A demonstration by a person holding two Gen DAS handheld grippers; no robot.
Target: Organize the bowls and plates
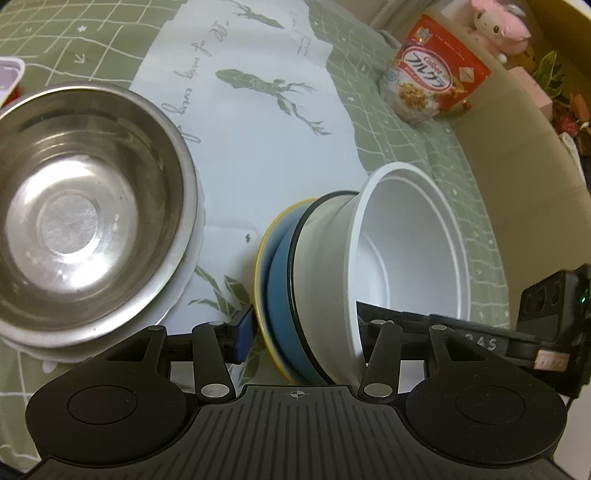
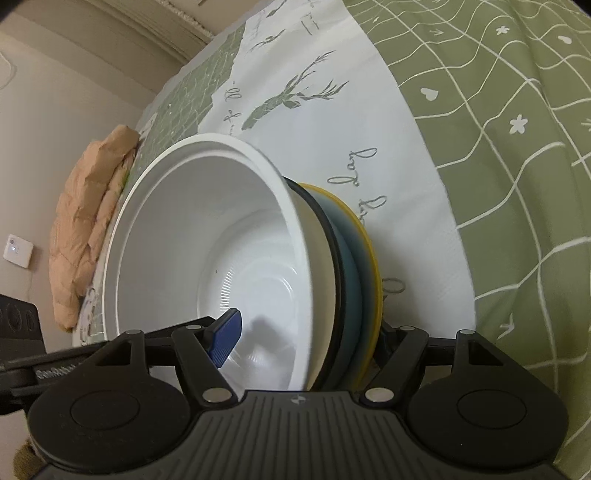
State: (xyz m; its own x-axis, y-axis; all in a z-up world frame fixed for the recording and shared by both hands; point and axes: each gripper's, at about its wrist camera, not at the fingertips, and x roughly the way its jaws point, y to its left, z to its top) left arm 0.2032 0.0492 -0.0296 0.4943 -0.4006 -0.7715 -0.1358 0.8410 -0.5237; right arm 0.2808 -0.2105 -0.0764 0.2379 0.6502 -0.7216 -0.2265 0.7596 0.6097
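Observation:
A stack of dishes is held on edge between both grippers: a white bowl [image 1: 406, 240] nested in a black-rimmed bowl, a blue plate [image 1: 280, 291] and a yellow-rimmed plate [image 1: 260, 258]. My left gripper [image 1: 306, 328] is shut on the stack, one finger outside the yellow plate, one inside the white bowl. My right gripper [image 2: 306, 339] is shut on the same stack [image 2: 258, 258], its blue pad [image 2: 225, 343] inside the white bowl. A steel bowl [image 1: 85, 206] sits on a white plate [image 1: 184, 288] at the left.
A white cloth with green deer prints [image 1: 258, 122] lies over a green checked tablecloth [image 2: 517, 147]. A red cereal bag [image 1: 436, 77] and a pink plush toy [image 1: 498, 26] stand at the back right. A tan crumpled bag [image 2: 96, 221] lies at the table's edge.

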